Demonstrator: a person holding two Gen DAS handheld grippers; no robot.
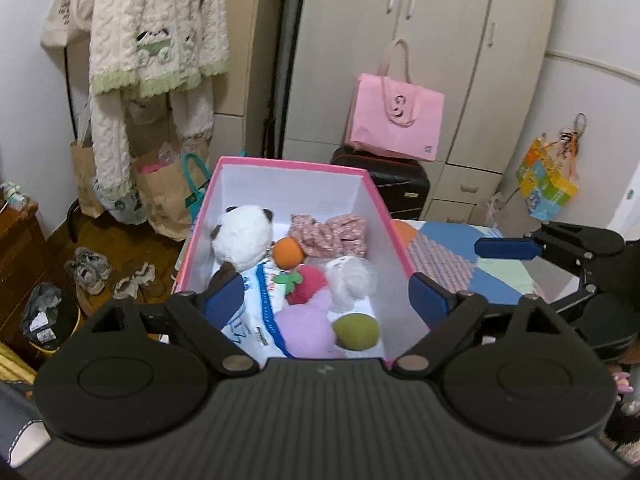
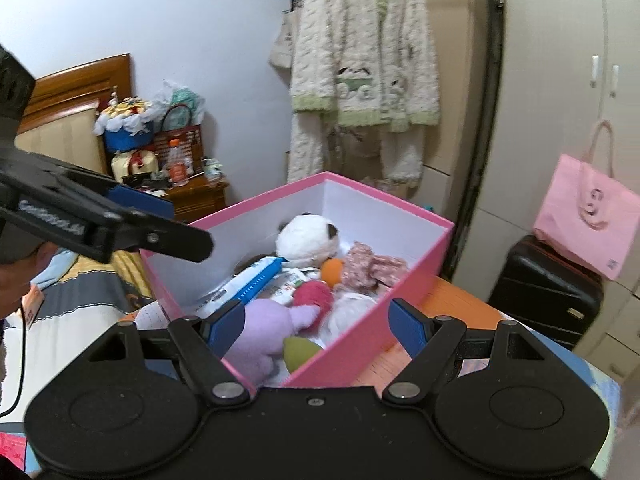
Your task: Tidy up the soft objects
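A pink box point(image 1: 292, 163) point(image 2: 360, 340) with white inner walls stands on the bed. Inside it lie a panda plush point(image 1: 244, 236) point(image 2: 308, 236), an orange ball point(image 1: 287, 254), a floral cloth point(image 1: 332, 234), a red strawberry plush point(image 1: 308, 284), a white fluffy toy point(image 1: 350, 280), a purple plush point(image 1: 306, 328) point(image 2: 264, 336), a green ball point(image 1: 356, 332) and a wipes pack point(image 1: 256, 308). My left gripper point(image 1: 326, 296) hovers open over the box's near end, holding nothing. My right gripper point(image 2: 318, 322) is open and empty at the box's near corner.
A patchwork bedspread point(image 1: 460, 256) lies right of the box. Behind stand a black suitcase point(image 1: 396, 184) with a pink paper bag point(image 1: 396, 120), a wardrobe point(image 1: 440, 40) and hanging fleece clothes point(image 1: 156, 40). Shoes point(image 1: 88, 268) and paper bags sit on the floor. A cluttered nightstand point(image 2: 192, 196) stands far left.
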